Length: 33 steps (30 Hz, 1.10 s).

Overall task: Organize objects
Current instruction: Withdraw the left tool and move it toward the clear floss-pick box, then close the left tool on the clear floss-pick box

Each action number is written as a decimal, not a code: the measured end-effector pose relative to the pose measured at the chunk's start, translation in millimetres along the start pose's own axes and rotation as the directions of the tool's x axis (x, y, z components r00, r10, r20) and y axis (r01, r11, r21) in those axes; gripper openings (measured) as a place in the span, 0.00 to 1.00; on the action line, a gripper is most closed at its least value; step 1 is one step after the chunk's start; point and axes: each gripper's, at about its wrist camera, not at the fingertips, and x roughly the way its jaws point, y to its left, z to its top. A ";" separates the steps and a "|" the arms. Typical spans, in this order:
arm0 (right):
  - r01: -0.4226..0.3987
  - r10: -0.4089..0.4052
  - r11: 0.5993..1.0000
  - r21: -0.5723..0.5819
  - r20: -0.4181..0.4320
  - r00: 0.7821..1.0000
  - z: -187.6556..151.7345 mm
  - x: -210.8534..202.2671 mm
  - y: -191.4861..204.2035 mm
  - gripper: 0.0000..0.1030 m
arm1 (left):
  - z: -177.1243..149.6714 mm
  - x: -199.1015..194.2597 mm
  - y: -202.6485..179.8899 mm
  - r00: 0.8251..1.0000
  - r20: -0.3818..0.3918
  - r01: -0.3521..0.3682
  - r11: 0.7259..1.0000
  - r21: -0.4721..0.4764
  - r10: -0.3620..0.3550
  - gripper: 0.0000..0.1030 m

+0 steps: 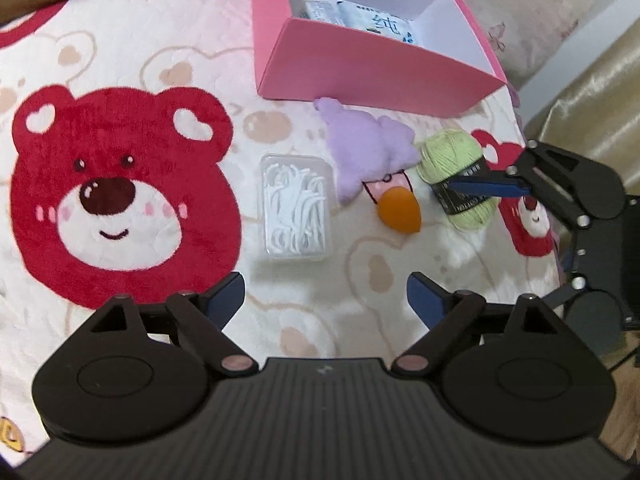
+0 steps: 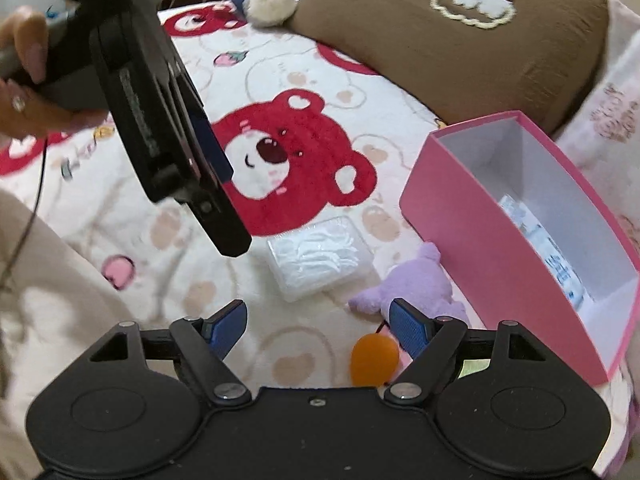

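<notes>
My left gripper [image 1: 326,300] is open above bare blanket, just short of a clear box of white floss picks [image 1: 296,206]. Right of that box lie a purple plush toy [image 1: 368,152], an orange egg-shaped sponge [image 1: 400,210] and a ball of green yarn [image 1: 456,176]. One blue finger [image 1: 488,189] of the right gripper lies across the yarn's dark label. In the right wrist view my right gripper [image 2: 318,330] is open, the orange sponge [image 2: 374,360] by its right finger and the plush [image 2: 412,288] just beyond. The yarn is almost hidden there.
An open pink box [image 1: 360,72] stands behind the objects with a tissue pack [image 1: 360,20] inside. A brown pillow [image 2: 460,40] and soft toys lie further back on the bear-print blanket [image 2: 296,152]. A hand [image 2: 24,72] holds the left gripper at the upper left.
</notes>
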 end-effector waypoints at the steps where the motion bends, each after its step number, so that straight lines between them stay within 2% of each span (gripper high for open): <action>1: -0.004 0.004 1.000 -0.014 0.003 1.000 -1.0 5.6 -0.7 0.80 | -1.4 3.8 1.8 1.000 0.008 0.005 1.000 -0.007 -0.005 0.86; 3: -0.027 0.027 0.999 -0.031 0.018 0.999 -2.7 16.1 -3.0 0.80 | -4.9 11.4 2.3 0.999 0.037 0.004 1.000 0.004 -0.004 0.90; 5: -0.055 0.056 0.998 -0.038 0.032 0.998 -4.1 27.2 -6.2 0.80 | -8.5 20.4 0.1 0.998 0.052 -0.030 0.999 0.025 0.029 0.90; 8: -0.061 0.062 0.995 -0.075 0.013 0.998 -2.3 45.7 -7.3 0.80 | -11.2 33.4 -0.9 0.998 0.056 -0.038 0.998 0.050 0.035 0.90; 14: -0.064 0.059 0.983 -0.171 -0.031 0.998 1.2 71.7 -7.3 0.79 | -14.4 52.3 11.9 0.997 0.068 -0.017 1.000 -0.026 0.019 0.90; 18: -0.060 0.054 0.979 -0.195 -0.039 0.998 2.1 84.9 -11.7 0.80 | -16.8 57.0 20.8 0.994 0.109 0.016 0.997 -0.082 -0.007 0.90; 20: -0.057 0.051 0.978 -0.198 -0.038 0.998 3.0 89.9 -14.4 0.81 | -18.1 58.5 24.8 0.992 0.121 0.036 0.993 -0.112 -0.023 0.89; 22: -0.063 0.055 0.978 -0.197 -0.042 0.998 3.7 96.3 -17.6 0.88 | -18.8 60.5 29.2 0.992 0.121 0.058 0.989 -0.137 -0.041 0.87; 25: -0.094 0.085 0.976 -0.197 -0.054 0.995 5.5 104.9 -20.5 0.90 | -20.3 62.5 34.3 0.991 0.124 0.079 0.983 -0.165 -0.059 0.81; 30: -0.126 0.112 0.966 -0.224 -0.075 0.991 11.2 120.1 -20.7 0.94 | -23.4 65.5 42.0 0.989 0.134 0.096 0.974 -0.207 -0.069 0.62; 33: -0.150 0.136 0.971 -0.184 -0.083 0.987 14.7 127.9 -24.6 0.94 | -24.0 67.6 47.9 0.987 0.143 0.110 0.963 -0.244 -0.076 0.51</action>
